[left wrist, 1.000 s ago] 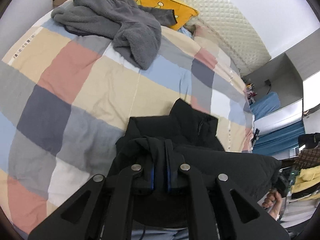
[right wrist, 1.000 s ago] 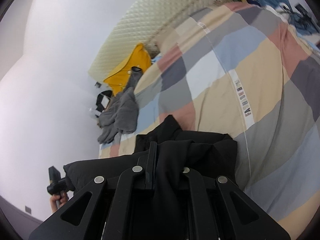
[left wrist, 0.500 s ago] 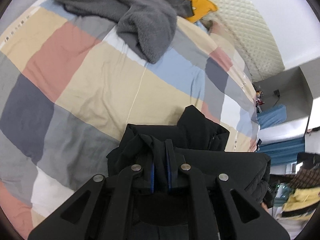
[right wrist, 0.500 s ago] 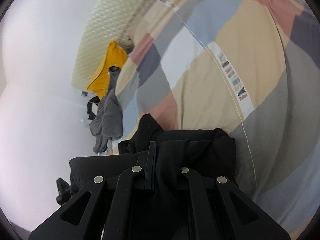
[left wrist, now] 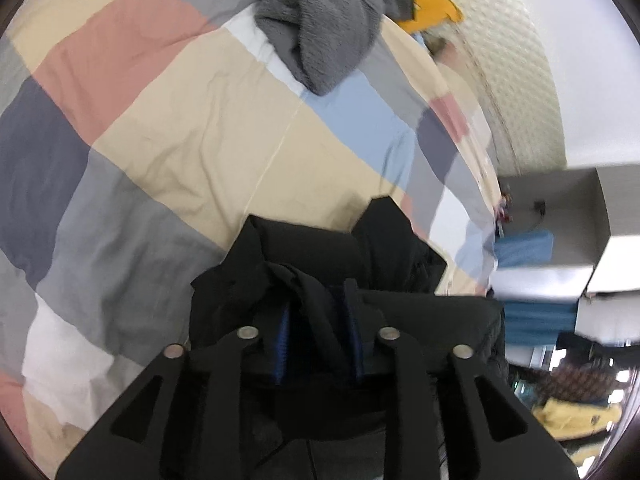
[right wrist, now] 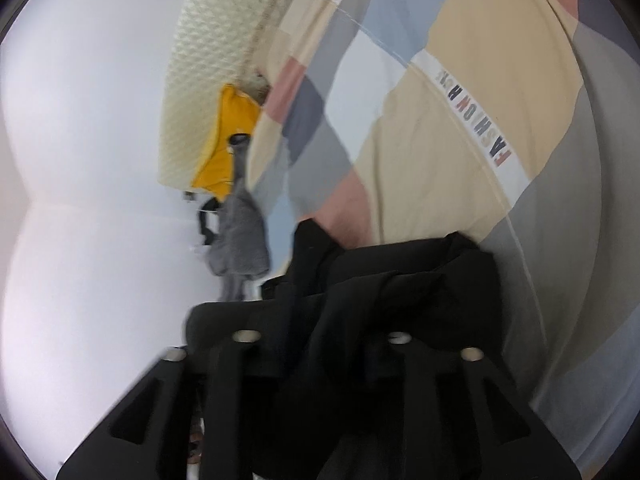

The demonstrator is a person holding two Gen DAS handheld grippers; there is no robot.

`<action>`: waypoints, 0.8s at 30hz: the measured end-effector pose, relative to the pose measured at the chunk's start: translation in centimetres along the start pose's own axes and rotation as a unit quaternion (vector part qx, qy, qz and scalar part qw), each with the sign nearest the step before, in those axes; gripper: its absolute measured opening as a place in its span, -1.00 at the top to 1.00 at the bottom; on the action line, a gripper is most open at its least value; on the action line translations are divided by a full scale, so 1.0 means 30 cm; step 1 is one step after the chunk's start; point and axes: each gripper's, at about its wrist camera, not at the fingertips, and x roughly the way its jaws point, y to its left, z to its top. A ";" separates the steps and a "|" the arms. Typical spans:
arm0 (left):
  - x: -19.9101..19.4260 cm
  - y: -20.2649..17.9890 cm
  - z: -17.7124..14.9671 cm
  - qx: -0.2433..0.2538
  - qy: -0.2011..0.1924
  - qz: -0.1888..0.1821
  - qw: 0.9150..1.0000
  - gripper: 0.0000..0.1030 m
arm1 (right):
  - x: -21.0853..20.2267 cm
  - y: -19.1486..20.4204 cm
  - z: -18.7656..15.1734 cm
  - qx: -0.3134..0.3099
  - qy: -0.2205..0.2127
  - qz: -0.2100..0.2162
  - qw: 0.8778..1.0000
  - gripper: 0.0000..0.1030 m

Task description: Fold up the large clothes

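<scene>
A black padded jacket (left wrist: 320,248) hangs bunched between both grippers above the checked bedspread (left wrist: 180,128). My left gripper (left wrist: 318,320) is shut on a fold of the jacket; its blue pads show on either side of the cloth. My right gripper (right wrist: 320,328) is shut on another part of the same jacket (right wrist: 400,280), and the cloth hides its fingertips. The jacket's collar stands up beyond the left gripper.
A grey fleece garment (left wrist: 320,28) lies crumpled at the head of the bed, beside a yellow pillow (left wrist: 428,4); both also show in the right wrist view, the fleece (right wrist: 240,236) and the pillow (right wrist: 228,136). A quilted headboard (left wrist: 516,60) runs behind. Shelves and hanging clothes (left wrist: 572,420) stand at the right.
Both grippers have moved forward over the bed with the jacket still held. The grey fleece and pillow have slid toward the top of the left view; both views are now motion-blurred.
</scene>
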 end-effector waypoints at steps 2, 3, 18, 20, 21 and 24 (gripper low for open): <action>-0.039 -0.003 -0.016 0.007 0.004 -0.017 1.000 -0.13 | -0.037 0.021 -0.017 -0.005 -0.004 0.009 1.000 -0.15; -0.072 -0.007 -0.028 0.013 -0.004 -0.022 1.000 -0.32 | -0.063 0.041 -0.026 -0.014 -0.007 0.006 1.000 -0.19; -0.249 -0.327 -0.376 0.266 -0.187 0.008 0.946 -0.63 | -0.160 0.492 -0.324 -0.265 -0.114 -0.151 0.946 -0.48; -0.134 -0.348 -0.410 0.264 -0.170 0.009 0.949 -0.63 | -0.058 0.519 -0.415 -0.301 -0.113 -0.154 0.934 -0.48; -0.071 -0.352 -0.425 0.259 -0.164 0.017 0.952 -0.63 | -0.011 0.522 -0.453 -0.312 -0.113 -0.157 0.930 -0.48; 0.092 -0.351 -0.446 0.255 -0.138 0.034 0.957 -0.63 | 0.149 0.512 -0.549 -0.348 -0.097 -0.156 0.919 -0.48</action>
